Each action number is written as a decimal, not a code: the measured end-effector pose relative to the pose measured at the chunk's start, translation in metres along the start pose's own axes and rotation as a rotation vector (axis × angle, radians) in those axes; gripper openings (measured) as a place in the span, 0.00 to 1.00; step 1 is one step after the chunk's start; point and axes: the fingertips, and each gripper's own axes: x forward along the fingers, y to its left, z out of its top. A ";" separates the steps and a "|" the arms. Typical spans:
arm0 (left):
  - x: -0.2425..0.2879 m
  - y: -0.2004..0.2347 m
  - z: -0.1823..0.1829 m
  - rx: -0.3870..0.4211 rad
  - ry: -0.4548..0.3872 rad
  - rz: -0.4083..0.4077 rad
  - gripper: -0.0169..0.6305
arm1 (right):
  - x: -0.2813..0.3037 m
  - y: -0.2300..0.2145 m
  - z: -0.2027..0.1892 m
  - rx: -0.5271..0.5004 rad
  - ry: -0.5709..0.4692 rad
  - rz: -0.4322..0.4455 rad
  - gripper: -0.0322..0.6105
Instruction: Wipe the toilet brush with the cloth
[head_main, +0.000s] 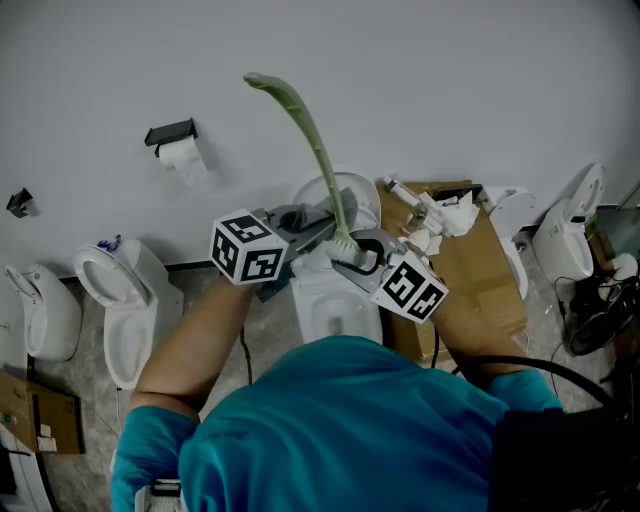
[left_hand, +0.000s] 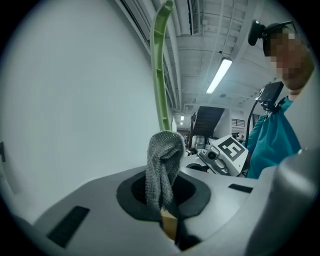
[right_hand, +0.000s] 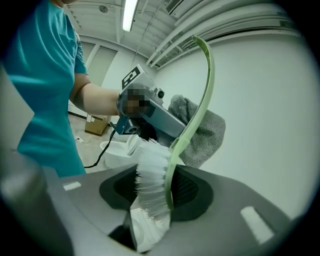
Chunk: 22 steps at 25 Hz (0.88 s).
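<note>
White wall (head_main: 450, 90), toilets (head_main: 130, 300) in a row on floor (head_main: 80, 395), cardboard (head_main: 485, 265) at right; L gripper (left_hand: 162, 205) clamped on grey cloth (left_hand: 162, 160); R gripper (right_hand: 152, 200) grasps toilet brush (right_hand: 150, 170) by bristle head; green handle (right_hand: 202, 90) curves up, just beside cloth.

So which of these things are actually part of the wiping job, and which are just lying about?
Part of the job:
toilet brush, gripped at its bristle end by the right gripper
grey cloth, pinched in the left gripper

Just lying about:
toilet paper roll
cardboard box
toilet at the left
cables
</note>
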 end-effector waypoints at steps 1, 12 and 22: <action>0.000 0.000 0.001 -0.013 -0.008 -0.004 0.06 | 0.000 -0.001 -0.001 -0.002 0.005 -0.004 0.29; -0.010 -0.001 0.012 -0.097 -0.080 -0.046 0.06 | 0.004 0.000 -0.006 -0.014 0.045 -0.006 0.29; -0.015 0.000 0.019 -0.118 -0.112 -0.053 0.06 | 0.006 0.004 -0.009 -0.013 0.054 0.015 0.29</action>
